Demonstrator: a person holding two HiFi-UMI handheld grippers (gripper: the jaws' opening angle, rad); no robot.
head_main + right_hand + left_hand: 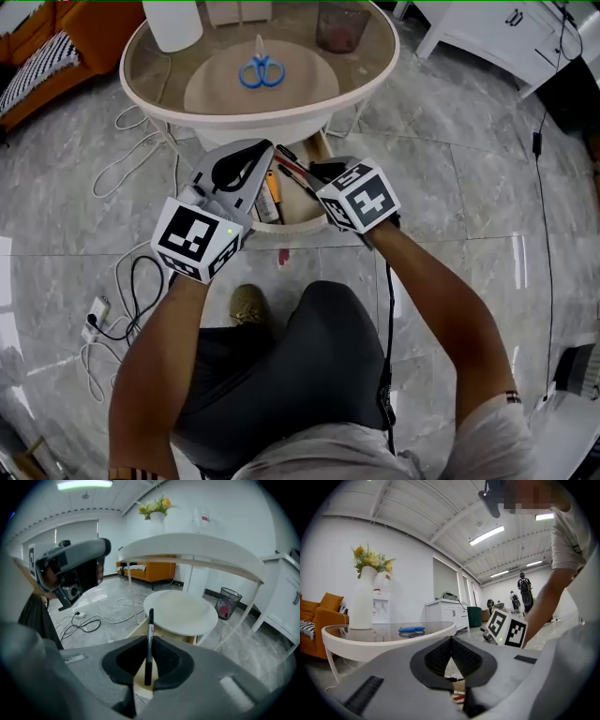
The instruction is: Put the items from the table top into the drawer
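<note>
Under the near edge of the desk (281,120) the drawer (294,210) stands open, so your right claw (149,641) angles its clamped marker (150,620) down toward it; your left claw (451,640) is closed, empty.

An orange sofa (103,23) sits at the upper left. Black and white cables (97,311) lie on the grey floor (469,187).

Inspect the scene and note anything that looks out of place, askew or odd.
Loose cables sprawl tangled over the floor left of the table, a trip hazard. A small pink thing shows below the open drawer's front; what it is I cannot tell.
</note>
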